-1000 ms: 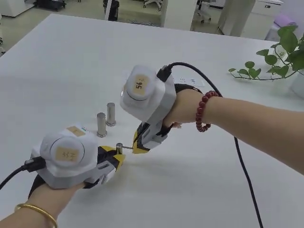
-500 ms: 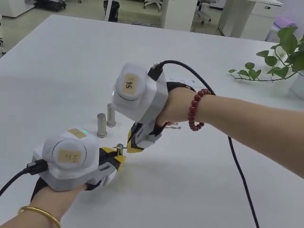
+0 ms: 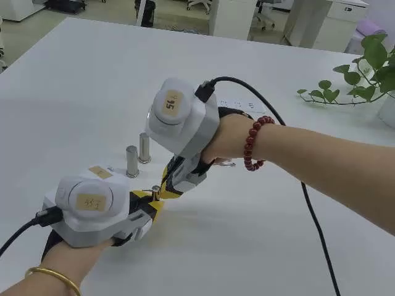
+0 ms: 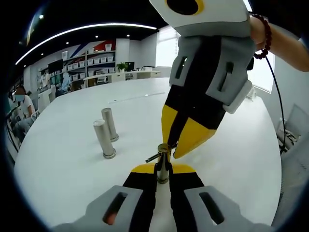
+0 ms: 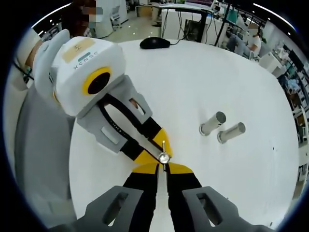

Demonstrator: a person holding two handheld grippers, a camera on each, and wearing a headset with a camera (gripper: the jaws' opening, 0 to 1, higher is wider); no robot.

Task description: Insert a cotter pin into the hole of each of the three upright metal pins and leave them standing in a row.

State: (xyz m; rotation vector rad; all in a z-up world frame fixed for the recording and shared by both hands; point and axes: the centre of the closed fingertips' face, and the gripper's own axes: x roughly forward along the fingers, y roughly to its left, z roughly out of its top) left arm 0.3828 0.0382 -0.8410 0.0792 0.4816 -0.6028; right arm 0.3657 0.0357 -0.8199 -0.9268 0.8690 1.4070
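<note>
My left gripper (image 3: 152, 202) (image 4: 163, 170) is shut on a short metal pin (image 3: 155, 193) (image 4: 163, 163) (image 5: 164, 157), holding it upright just above the white table (image 3: 259, 234). A thin cotter pin (image 4: 152, 157) (image 5: 164, 145) passes through the hole near the pin's top, and its tip pokes out on the far side. Coming from the right, my right gripper (image 3: 165, 187) (image 5: 164, 168) (image 4: 175, 145) is shut on the cotter pin's other end, with its yellow tips right against the metal pin. Two more metal pins (image 3: 132, 161) (image 3: 144, 148) (image 4: 104, 139) (image 5: 212, 123) stand side by side behind.
A black cable (image 3: 315, 216) trails from the right gripper across the table's right half. Loose cotter pins (image 3: 226, 163) lie behind the right hand. A white power strip (image 3: 242, 105) and a green plant (image 3: 364, 74) sit at the back right.
The right gripper has moved left toward the held pin, closing the gap. The cotter pin, bare between the two grippers a second ago, now sits through the pin's hole.
</note>
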